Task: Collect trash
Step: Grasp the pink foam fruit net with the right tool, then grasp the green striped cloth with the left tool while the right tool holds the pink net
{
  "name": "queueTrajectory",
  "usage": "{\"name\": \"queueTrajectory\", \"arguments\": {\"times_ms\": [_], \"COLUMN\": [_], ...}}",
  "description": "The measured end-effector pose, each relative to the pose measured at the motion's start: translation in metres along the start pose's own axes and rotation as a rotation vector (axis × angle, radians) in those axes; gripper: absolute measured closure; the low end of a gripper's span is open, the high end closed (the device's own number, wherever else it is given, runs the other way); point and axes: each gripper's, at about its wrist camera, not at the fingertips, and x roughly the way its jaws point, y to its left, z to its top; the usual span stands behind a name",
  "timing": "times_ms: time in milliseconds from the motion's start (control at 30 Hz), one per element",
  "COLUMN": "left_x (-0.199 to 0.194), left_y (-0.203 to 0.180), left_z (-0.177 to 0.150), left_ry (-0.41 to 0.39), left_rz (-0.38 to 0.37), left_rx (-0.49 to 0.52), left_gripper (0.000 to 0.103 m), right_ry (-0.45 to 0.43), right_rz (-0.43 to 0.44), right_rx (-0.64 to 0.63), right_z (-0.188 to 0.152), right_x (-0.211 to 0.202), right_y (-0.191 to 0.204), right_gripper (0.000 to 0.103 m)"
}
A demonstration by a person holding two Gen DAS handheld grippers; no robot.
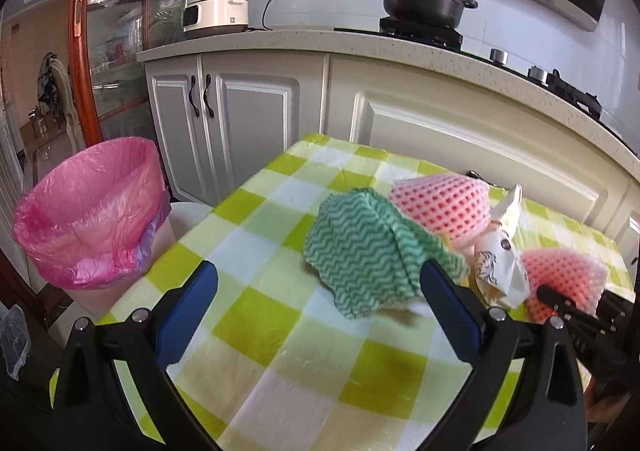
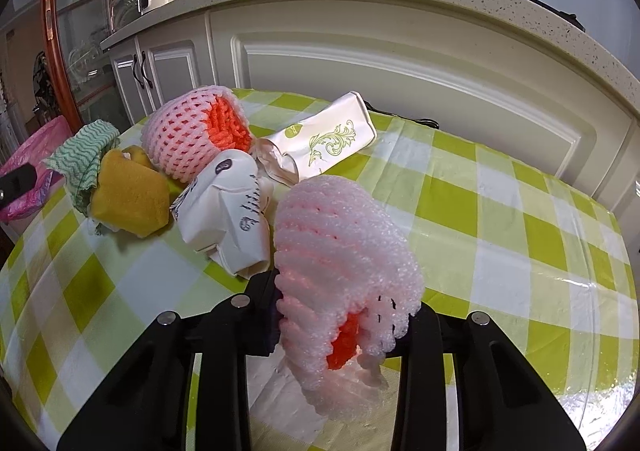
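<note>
Both wrist views look down, close over the checked table (image 1: 256, 307), sharing seemingly the same trash pile (image 2: 224, 207)

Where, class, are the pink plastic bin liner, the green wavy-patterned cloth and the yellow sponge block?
Pink plastic bin liner (image 1: 92, 211): left wrist view, on its front wall.
Green wavy-patterned cloth (image 1: 364, 247): left wrist view, mid-fold.
Yellow sponge block (image 2: 130, 195): right wrist view, on its broad face.

black left tool (image 1: 318, 303) with blue pads, silver screws
</note>
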Motion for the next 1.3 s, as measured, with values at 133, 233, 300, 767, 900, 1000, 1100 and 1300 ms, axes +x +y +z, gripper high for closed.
{"name": "queueTrajectory", "arguments": {"times_ms": [133,233,300,767,900,1000,1100,1300], "left_x": [0.003,0.006,0.007,0.045,0.061,0.055,0.034,-0.008], "left_y": [0.000,0.003,0.006,-0.013,-0.015,-0.019,-0.015,-0.003], "left_z": [-0.003,-0.007,-0.005,0.022,0.017,0.012,0.006,-0.006], "left_ry": [0.004,0.013,0.010,-0.018,0.036,0.037,-0.010,-0.052], "left_rz": [0.010,0.021,0.021,0.032,-0.026,-0.036,-0.065,-0.090], "left_rx": [-0.005,-0.015,-0.039,-0.072,-0.057,-0.010,-0.003,0.033], "left_gripper": [0.005,0.005,0.005,0.008,0.042,0.080,0.087,0.087], "right_ry": [-0.008,-0.012,-0.010,-0.004,-0.006,-0.009,-0.019,-0.045], "right_rz": [0.006,0.006,0.003,0.017,0.024,0.028,0.029,0.065], "right_rx": [0.003,-0.003,-0.010,0.014,0.021,0.029,0.038,0.050], "right_z": [0.000,0.000,0.000,-0.001,-0.002,-0.002,-0.003,-0.006], "right_x": [-0.002,-0.003,-0.003,-0.001,-0.001,-0.002,-0.004,-0.015], "right_y": [-0.001,0.000,0.002,-0.002,-0.004,-0.005,-0.006,-0.005], "right_gripper": [0.072,0.073,0.073,0.072,0.072,0.072,0.072,0.073]}}
